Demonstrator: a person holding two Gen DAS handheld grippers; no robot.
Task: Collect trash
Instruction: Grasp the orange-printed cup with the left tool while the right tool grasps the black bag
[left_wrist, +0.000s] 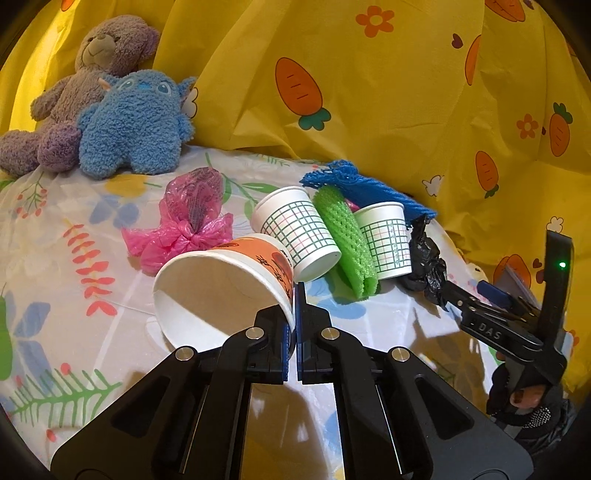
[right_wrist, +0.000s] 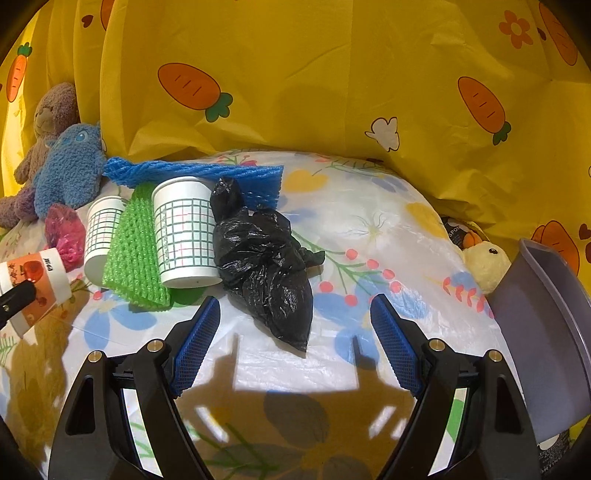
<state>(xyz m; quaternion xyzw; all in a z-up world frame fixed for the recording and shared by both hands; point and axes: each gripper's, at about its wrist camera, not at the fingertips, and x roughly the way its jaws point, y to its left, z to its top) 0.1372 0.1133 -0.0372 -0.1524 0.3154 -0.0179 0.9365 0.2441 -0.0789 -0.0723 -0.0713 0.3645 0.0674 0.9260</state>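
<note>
My left gripper (left_wrist: 295, 295) is shut on the rim of an orange-printed paper cup (left_wrist: 221, 280), held tilted with its mouth toward the camera; the cup also shows in the right wrist view (right_wrist: 33, 284). My right gripper (right_wrist: 295, 314) is open and empty, just in front of a crumpled black plastic bag (right_wrist: 266, 266). Two checked paper cups (right_wrist: 184, 232) (right_wrist: 101, 229) lie with a green foam net (right_wrist: 136, 247) between them. A blue foam net (right_wrist: 192, 171) lies behind. A knotted pink bag (left_wrist: 188, 218) lies left of them.
A grey bin (right_wrist: 543, 325) stands at the right edge. A brown teddy (left_wrist: 85, 88) and a blue plush (left_wrist: 136, 125) sit at the back left. A yellow duck plush (right_wrist: 484, 262) lies by the bin. A yellow carrot-print cloth (right_wrist: 332, 74) hangs behind the floral-covered surface (right_wrist: 369, 221).
</note>
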